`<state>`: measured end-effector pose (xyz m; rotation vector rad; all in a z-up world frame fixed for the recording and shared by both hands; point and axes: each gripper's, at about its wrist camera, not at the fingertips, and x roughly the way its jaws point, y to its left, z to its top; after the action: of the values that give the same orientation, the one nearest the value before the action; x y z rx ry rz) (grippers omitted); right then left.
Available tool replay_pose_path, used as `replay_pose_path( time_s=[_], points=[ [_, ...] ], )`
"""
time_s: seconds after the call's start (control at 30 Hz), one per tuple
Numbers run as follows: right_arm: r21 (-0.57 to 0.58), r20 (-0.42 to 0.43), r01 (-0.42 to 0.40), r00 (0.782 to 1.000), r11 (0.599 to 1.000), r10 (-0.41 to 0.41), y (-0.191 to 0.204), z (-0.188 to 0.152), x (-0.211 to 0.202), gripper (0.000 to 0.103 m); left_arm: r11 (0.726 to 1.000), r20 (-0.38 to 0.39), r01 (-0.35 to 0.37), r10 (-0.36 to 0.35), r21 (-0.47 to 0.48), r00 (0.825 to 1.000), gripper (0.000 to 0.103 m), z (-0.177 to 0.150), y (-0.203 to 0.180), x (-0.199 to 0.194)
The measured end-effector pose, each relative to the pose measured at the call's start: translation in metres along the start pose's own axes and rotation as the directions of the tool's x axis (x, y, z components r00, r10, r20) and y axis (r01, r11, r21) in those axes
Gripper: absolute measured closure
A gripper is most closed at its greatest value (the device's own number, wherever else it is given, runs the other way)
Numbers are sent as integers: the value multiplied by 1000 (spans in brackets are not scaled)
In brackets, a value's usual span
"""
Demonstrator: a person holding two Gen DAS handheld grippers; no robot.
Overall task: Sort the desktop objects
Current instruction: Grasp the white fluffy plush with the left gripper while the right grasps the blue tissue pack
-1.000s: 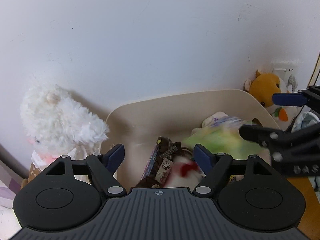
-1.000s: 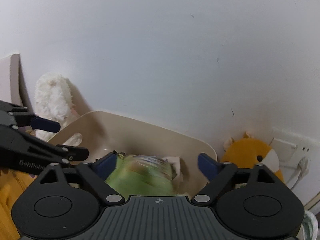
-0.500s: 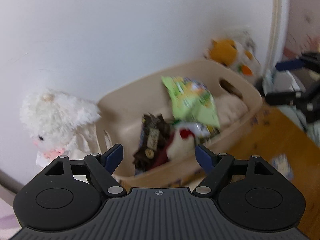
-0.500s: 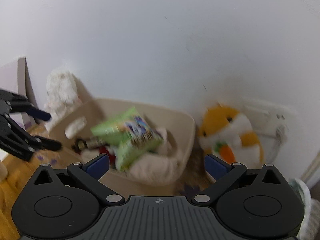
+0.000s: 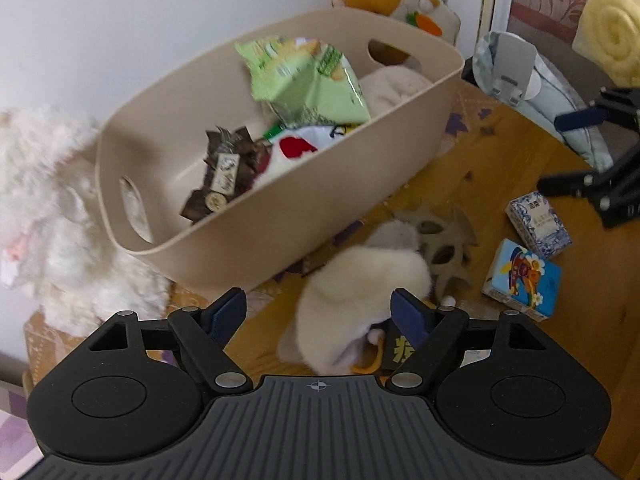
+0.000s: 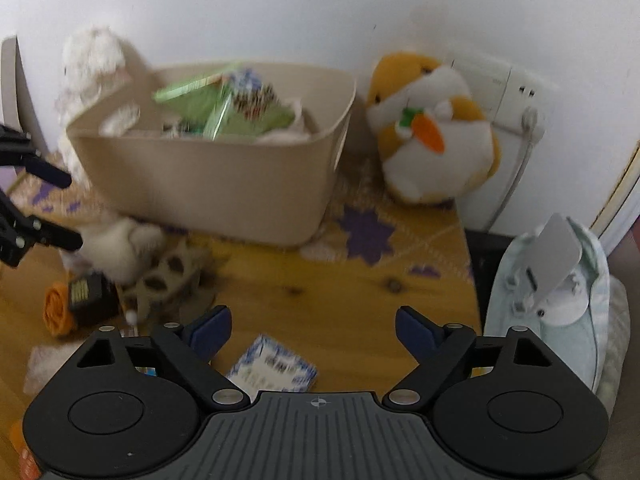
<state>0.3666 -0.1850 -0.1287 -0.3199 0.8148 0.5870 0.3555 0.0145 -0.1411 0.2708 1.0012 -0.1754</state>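
A beige bin (image 5: 420,120) (image 6: 208,184) holds a green snack bag (image 5: 308,84) (image 6: 240,108), a dark wrapper (image 5: 224,176) and soft items. My left gripper (image 5: 320,312) is open and empty above a cream plush toy (image 5: 360,292) on the wooden desk. My right gripper (image 6: 312,328) is open and empty above a blue-patterned white box (image 6: 272,368); this box also shows in the left wrist view (image 5: 538,224), next to a blue cartoon box (image 5: 520,280). A brown cardboard piece (image 5: 444,240) lies beside the plush.
A white fluffy toy (image 5: 48,216) stands left of the bin. An orange hamster plush (image 6: 432,128) leans on the wall by a socket (image 6: 520,96). A pale blue cloth with a grey stand (image 6: 556,264) lies at the right. A black item with an orange roll (image 6: 76,300) lies at the left.
The green snack bag left my right gripper and dropped into the bin. Both grippers pulled back and tilted down, so the desk and its loose objects came into view.
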Motion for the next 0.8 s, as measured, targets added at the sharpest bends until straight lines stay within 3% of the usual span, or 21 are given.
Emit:
replay_pose_path(
  time_s=[0.33, 0.57, 0.73, 0.8],
  points=[
    [45, -96, 14, 995, 999, -10, 11, -17, 21, 20, 999, -59, 20, -22, -27, 998, 22, 3, -6, 33],
    [61, -116, -5, 993, 998, 12, 17, -20, 29, 31, 999, -64, 8, -11, -50, 998, 23, 2, -6, 48],
    [66, -137, -9, 990, 998, 18, 20, -23, 33, 38, 999, -72, 4, -7, -34, 997, 33, 0, -12, 59],
    [71, -146, -14, 989, 997, 24, 20, -25, 34, 46, 999, -68, 5, -8, -37, 998, 41, 0, -15, 61]
  ],
)
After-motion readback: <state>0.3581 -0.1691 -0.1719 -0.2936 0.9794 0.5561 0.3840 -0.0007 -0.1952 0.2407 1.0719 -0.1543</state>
